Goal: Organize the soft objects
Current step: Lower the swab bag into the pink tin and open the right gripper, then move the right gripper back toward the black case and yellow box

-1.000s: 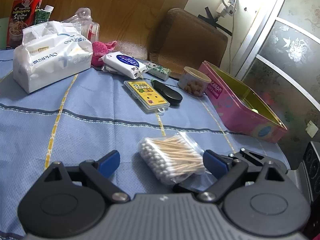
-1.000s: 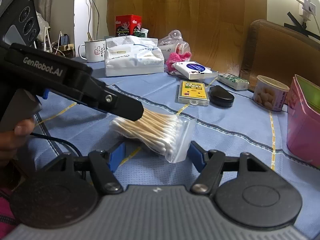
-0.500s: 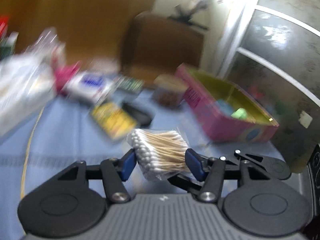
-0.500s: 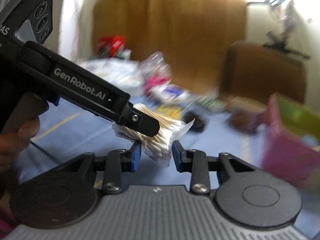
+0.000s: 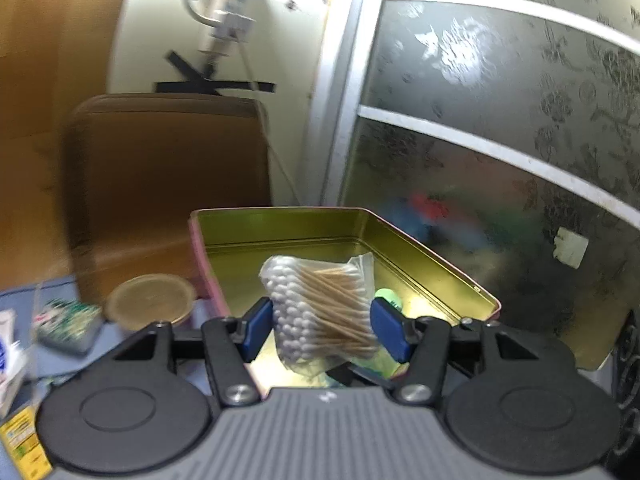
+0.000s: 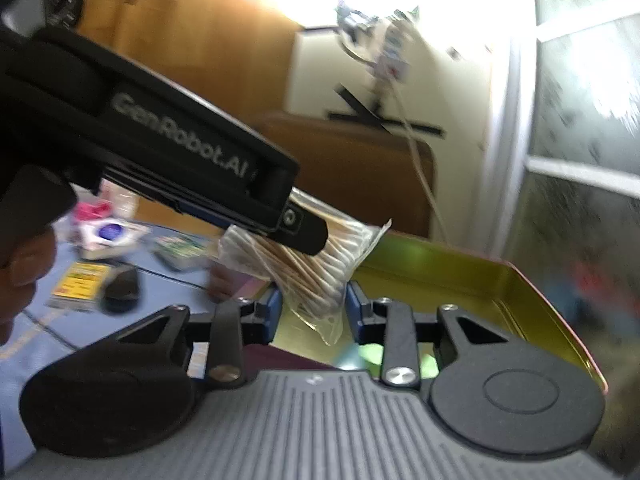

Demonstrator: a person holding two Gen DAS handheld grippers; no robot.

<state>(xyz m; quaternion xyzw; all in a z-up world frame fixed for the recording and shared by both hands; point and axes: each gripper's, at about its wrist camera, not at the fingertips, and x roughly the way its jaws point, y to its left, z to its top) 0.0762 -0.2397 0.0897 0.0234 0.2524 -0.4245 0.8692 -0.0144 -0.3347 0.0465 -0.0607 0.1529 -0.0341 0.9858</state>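
A clear bag of cotton swabs hangs in the air over the open pink tin with its gold inside. My left gripper has its blue pads against the bag's two sides, and its jaws are opening. In the right wrist view the same bag sits between the pads of my right gripper, which is shut on its lower end. There the left gripper's finger lies across the top of the bag. Small green items lie on the tin's floor.
Left of the tin stand a round tub with a brown lid and a green packet on the blue cloth. A yellow card and a black oval case lie farther left. A brown chair back and a frosted glass door stand behind.
Both grippers closed on the bag of cotton swabs, which lay on the blue cloth. They lifted it and carried it to the right, over the pink tin.
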